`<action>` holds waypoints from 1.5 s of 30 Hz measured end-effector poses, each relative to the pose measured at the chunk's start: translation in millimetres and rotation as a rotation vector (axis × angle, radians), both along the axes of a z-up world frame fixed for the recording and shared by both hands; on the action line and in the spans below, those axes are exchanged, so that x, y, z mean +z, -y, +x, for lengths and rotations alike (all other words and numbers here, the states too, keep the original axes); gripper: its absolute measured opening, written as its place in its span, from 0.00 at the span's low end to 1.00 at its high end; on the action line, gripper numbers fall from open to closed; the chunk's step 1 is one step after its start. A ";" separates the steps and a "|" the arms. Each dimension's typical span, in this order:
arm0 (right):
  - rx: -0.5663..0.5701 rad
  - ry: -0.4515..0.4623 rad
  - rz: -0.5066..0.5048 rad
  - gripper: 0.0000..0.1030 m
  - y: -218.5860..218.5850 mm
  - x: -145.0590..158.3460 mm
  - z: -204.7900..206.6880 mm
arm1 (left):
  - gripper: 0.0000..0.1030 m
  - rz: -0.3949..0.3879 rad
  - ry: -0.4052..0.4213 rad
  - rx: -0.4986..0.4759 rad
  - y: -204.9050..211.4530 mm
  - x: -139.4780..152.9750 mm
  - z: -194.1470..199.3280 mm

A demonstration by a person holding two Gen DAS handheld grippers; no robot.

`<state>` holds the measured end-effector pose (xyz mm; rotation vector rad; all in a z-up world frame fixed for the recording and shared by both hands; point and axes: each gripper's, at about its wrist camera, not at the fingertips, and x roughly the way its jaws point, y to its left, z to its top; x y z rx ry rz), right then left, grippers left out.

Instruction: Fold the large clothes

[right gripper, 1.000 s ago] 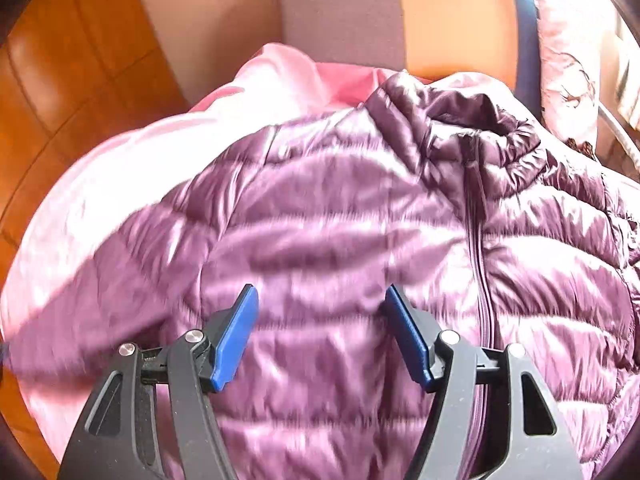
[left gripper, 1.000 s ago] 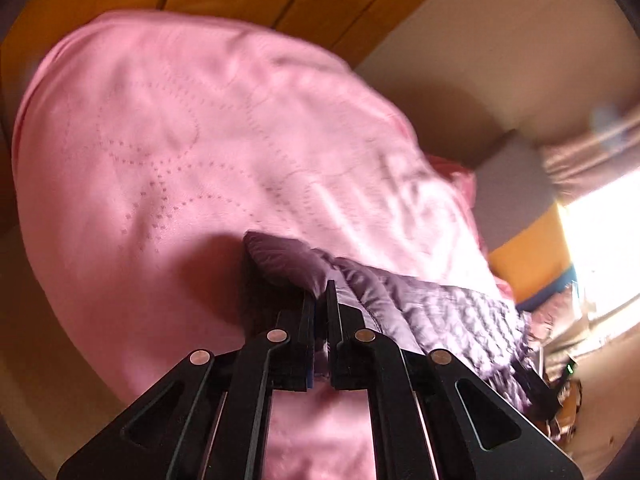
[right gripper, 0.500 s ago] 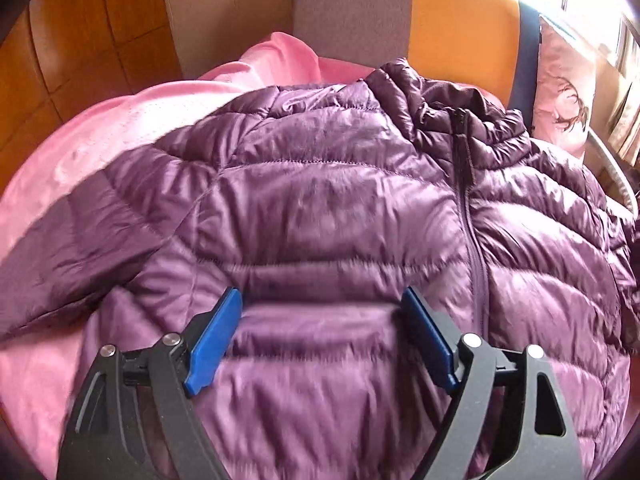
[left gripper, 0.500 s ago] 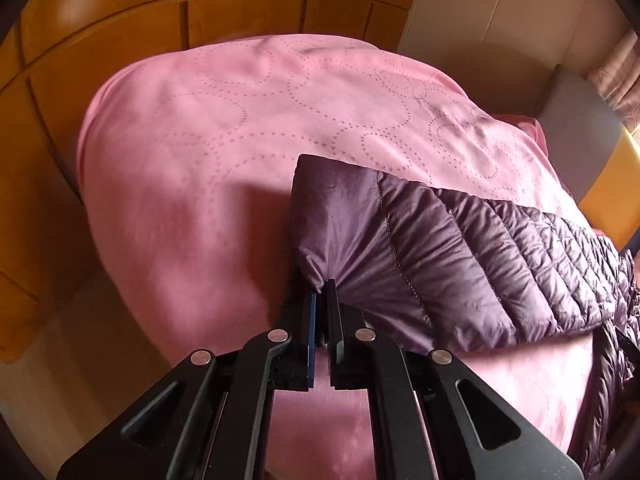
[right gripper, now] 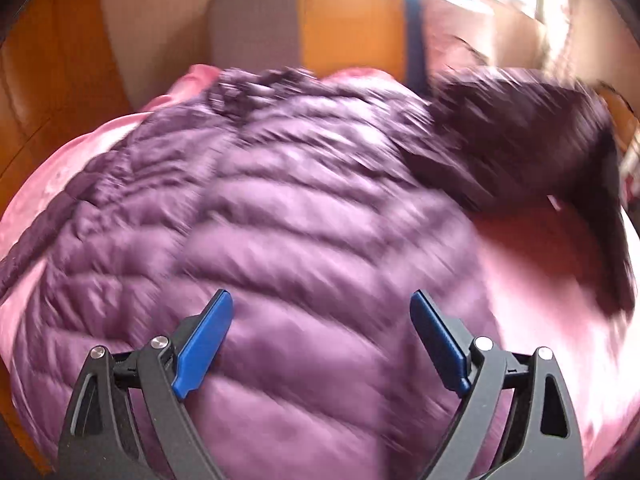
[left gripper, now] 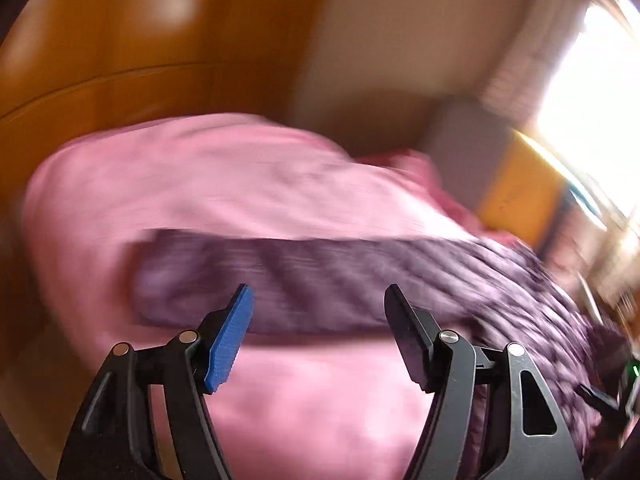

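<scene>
Since half a second ago, our left gripper (left gripper: 318, 316) has let go of the sleeve (left gripper: 256, 280) and now stands with its jaws spread wide above it. We see the purple down jacket (right gripper: 280, 240) lying on the pink bedspread (left gripper: 180, 176), blurred by motion. Our right gripper (right gripper: 320, 328) hovers over its body, jaws wide apart, holding nothing.

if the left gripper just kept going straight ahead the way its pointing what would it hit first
Most likely the purple jacket sleeve, which lies flat across the pink bedspread directly ahead of the open left gripper. Nothing is between the fingers. The frame is motion-blurred, so depth is uncertain.
</scene>
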<state>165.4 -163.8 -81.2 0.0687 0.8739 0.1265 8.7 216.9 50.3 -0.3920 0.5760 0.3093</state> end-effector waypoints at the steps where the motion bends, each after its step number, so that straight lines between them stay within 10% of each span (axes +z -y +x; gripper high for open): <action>1: -0.018 -0.007 0.013 0.88 10.7 -3.8 -7.4 | 0.65 -0.003 0.000 -0.058 17.1 -2.3 9.1; 8: -0.046 0.013 0.118 0.89 46.5 -23.5 -63.1 | 0.65 -0.020 -0.156 -0.521 164.6 -60.5 62.2; 14: -0.006 0.019 0.104 0.77 52.9 -7.8 -83.8 | 0.65 0.013 -0.229 -0.518 181.8 -93.1 51.9; 17: -0.194 0.102 0.114 0.78 101.9 13.3 -87.0 | 0.64 -0.009 -0.238 -0.508 179.5 -88.4 56.7; 23: -0.521 0.160 -0.194 0.78 184.4 14.2 -48.6 | 0.72 0.044 -0.166 -0.491 186.4 -60.8 62.5; 27: -0.545 0.070 -0.296 0.50 217.3 -4.5 1.7 | 0.72 0.075 -0.158 -0.536 208.4 -53.6 78.4; 29: -0.547 0.002 -0.238 0.13 236.6 -11.5 15.1 | 0.72 0.092 -0.152 -0.566 222.4 -51.2 85.6; 38: -0.454 0.182 -0.079 0.08 263.3 90.4 -67.3 | 0.72 0.174 -0.197 -0.653 257.4 -65.5 123.6; 45: -0.621 0.195 -0.047 0.06 334.5 135.8 -91.0 | 0.72 0.155 -0.225 -0.653 259.5 -74.3 138.5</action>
